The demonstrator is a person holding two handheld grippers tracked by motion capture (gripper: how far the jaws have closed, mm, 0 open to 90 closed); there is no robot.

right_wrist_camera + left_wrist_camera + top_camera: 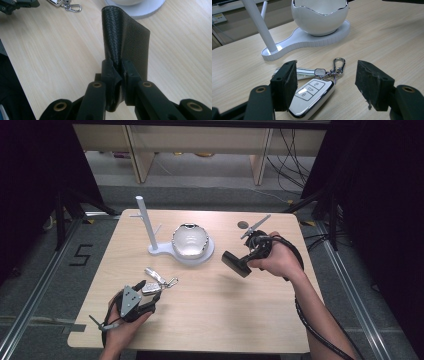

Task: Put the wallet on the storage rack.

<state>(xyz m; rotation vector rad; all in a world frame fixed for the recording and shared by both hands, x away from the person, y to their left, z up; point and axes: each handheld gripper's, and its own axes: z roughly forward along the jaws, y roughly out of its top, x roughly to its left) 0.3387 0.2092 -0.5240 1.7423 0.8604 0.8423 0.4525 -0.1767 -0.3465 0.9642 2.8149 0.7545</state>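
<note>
Nearest the person, at about seven o'clock on the table, the left gripper rests low with its jaws spread wide, gripping nothing. In the left gripper view a white car key fob lies flat on the wood between those jaws, its near corner just beside the left pad; a silver key and a carabiner clip fan out from its far end.

Farther off, at about three o'clock, the right gripper is held above the table, its jaws clamped tight on a black leather wallet, which sticks out past the pads.

Beyond both, near the centre toward twelve o'clock, stands a white holder with a bowl on its round end and an upright post at eleven o'clock.
</note>
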